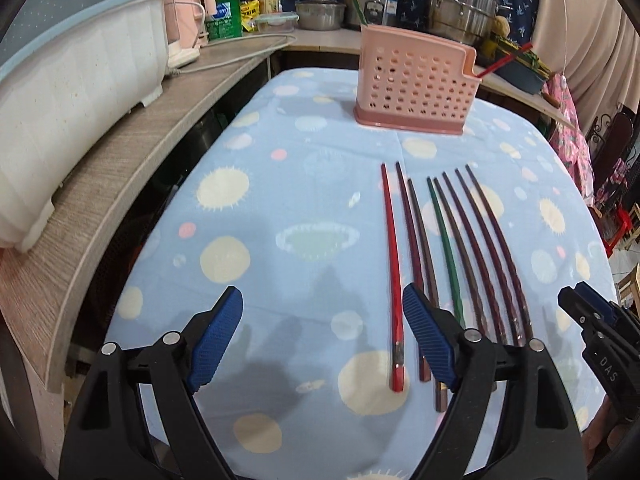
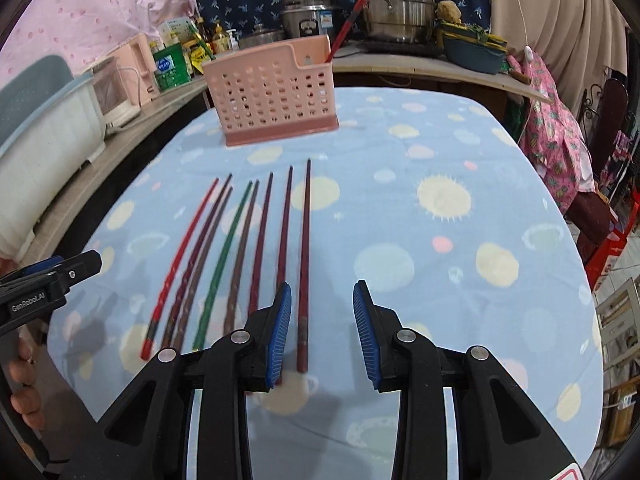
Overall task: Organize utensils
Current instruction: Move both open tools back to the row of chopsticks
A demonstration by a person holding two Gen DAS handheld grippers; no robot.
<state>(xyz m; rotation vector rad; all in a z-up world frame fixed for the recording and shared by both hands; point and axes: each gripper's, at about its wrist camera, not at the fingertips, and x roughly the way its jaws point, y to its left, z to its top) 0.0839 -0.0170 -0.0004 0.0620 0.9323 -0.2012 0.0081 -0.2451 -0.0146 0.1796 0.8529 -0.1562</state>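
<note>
Several chopsticks lie side by side on the blue dotted cloth: a red one (image 1: 392,276) at the left, a green one (image 1: 446,252) in the middle, the others dark maroon (image 1: 492,256). They also show in the right wrist view: red (image 2: 180,264), green (image 2: 224,264), rightmost maroon (image 2: 305,264). A pink perforated utensil holder (image 1: 416,84) (image 2: 272,96) stands beyond them, with a red and a green chopstick in it. My left gripper (image 1: 322,340) is open and empty, low over the cloth left of the chopsticks' near ends. My right gripper (image 2: 322,336) is open and empty, beside the rightmost maroon chopstick.
A white dish rack (image 1: 76,120) and a pink appliance (image 1: 188,20) stand on a wooden counter (image 1: 120,168) at the left. Steel pots (image 2: 396,4), bottles and a blue tray (image 2: 476,54) fill the back counter. A red stool (image 2: 608,248) stands at the right.
</note>
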